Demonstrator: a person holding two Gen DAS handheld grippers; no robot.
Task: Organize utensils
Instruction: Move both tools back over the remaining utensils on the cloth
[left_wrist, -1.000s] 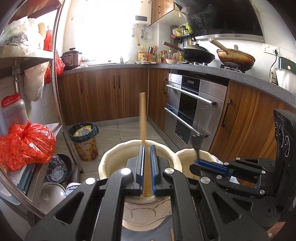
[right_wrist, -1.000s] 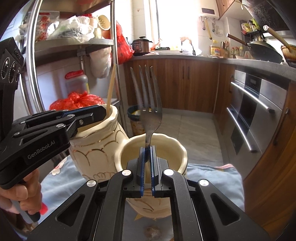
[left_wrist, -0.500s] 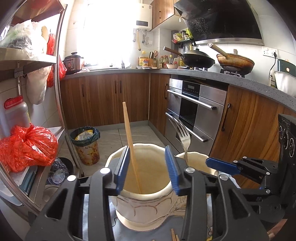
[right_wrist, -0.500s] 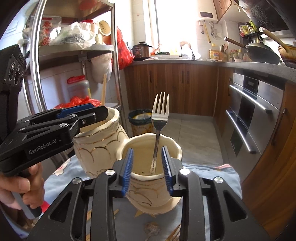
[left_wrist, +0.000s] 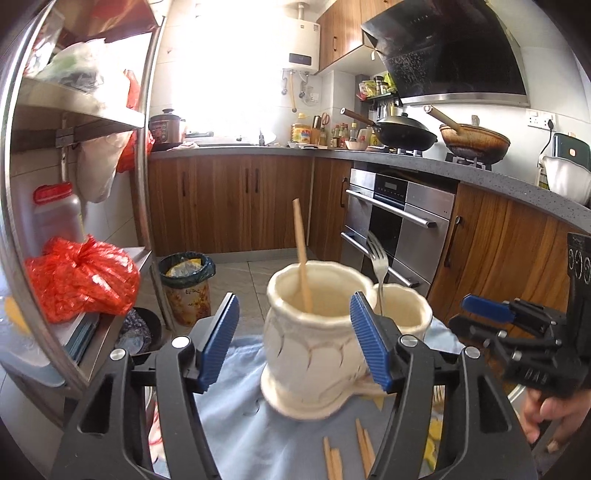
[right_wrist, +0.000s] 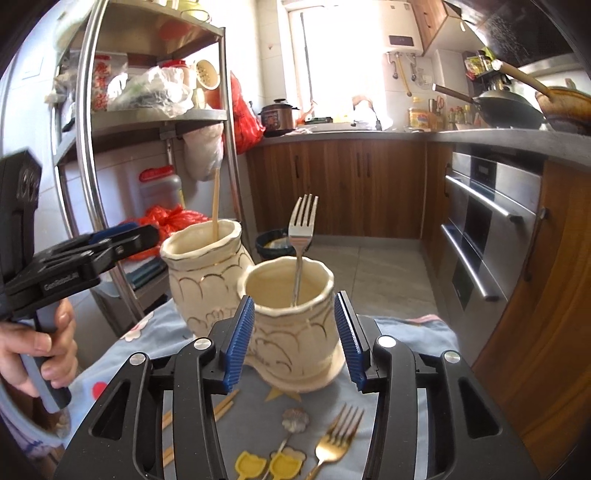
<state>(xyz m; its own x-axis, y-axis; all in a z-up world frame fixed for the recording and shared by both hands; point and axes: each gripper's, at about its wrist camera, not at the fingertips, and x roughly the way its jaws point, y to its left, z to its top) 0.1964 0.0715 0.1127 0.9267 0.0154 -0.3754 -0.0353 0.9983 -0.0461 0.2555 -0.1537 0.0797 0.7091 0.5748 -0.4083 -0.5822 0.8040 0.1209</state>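
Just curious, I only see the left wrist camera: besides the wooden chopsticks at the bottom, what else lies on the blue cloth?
Observer: A gold metal fork, in front of the smaller cream ceramic jar.
Operator: Anything more?
Observer: Two small yellow-headed utensils lie left of that fork.
Operator: Is the right gripper gripping anything?
Observer: No. The right gripper has just been opening its jaws; they stand apart with the jar showing between them.
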